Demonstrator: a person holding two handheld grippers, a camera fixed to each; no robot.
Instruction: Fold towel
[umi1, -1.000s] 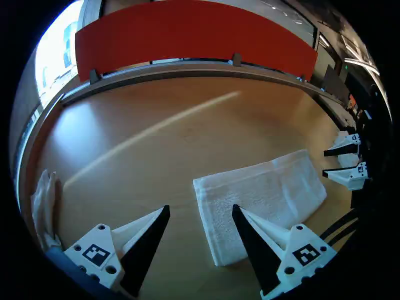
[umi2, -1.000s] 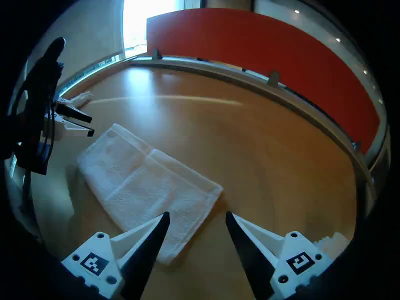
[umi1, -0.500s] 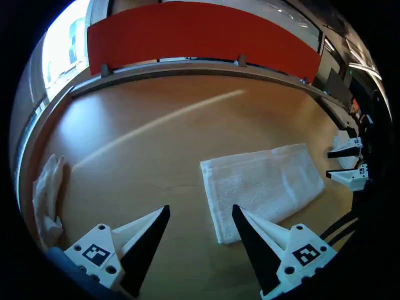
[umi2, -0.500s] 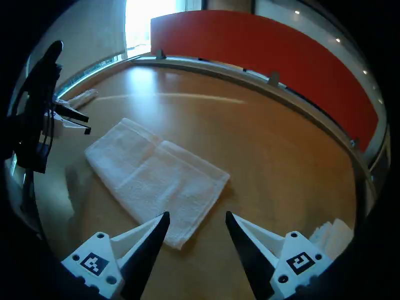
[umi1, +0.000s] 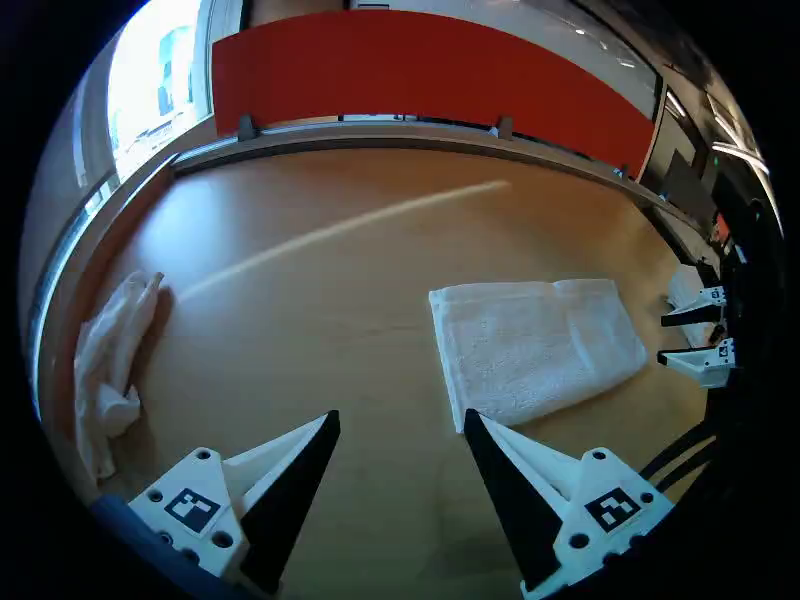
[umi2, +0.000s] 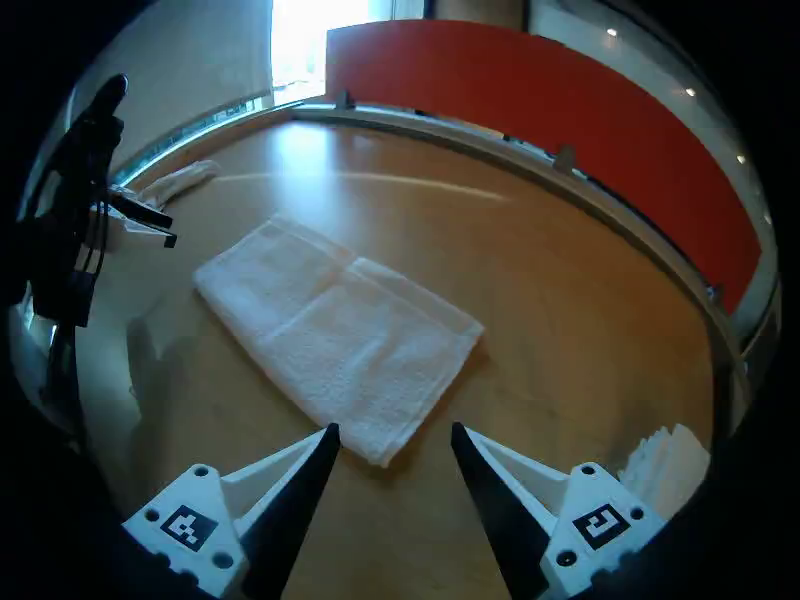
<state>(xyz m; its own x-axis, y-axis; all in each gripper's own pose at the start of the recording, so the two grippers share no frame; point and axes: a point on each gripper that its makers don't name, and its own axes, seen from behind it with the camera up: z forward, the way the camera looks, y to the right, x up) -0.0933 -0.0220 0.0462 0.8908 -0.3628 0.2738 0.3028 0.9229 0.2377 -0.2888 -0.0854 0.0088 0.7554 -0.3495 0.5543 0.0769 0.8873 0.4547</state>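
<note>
A white towel (umi1: 540, 345) lies folded flat on the wooden table (umi1: 330, 300). In the left gripper view my left gripper (umi1: 400, 420) stands open just short of the towel's near corner, with nothing between its fingers. My right gripper (umi1: 700, 335) appears at the far right edge, past the towel's other end, its fingers apart. In the right gripper view the towel (umi2: 340, 335) lies ahead of my open right gripper (umi2: 395, 432), whose tips stop just before its near corner. The left gripper (umi2: 150, 225) hangs at the far left beyond the towel.
A crumpled white cloth (umi1: 110, 370) lies at the table's left edge, also visible as the cloth (umi2: 175, 180). A stack of white cloth (umi2: 665, 465) sits at the lower right. A red panel (umi1: 430, 75) stands behind the table's raised back rim (umi1: 400, 135).
Both grippers have drawn back from the towel, which now lies wholly ahead of their tips rather than under them. Both stayed open. The towel itself has not changed shape.
</note>
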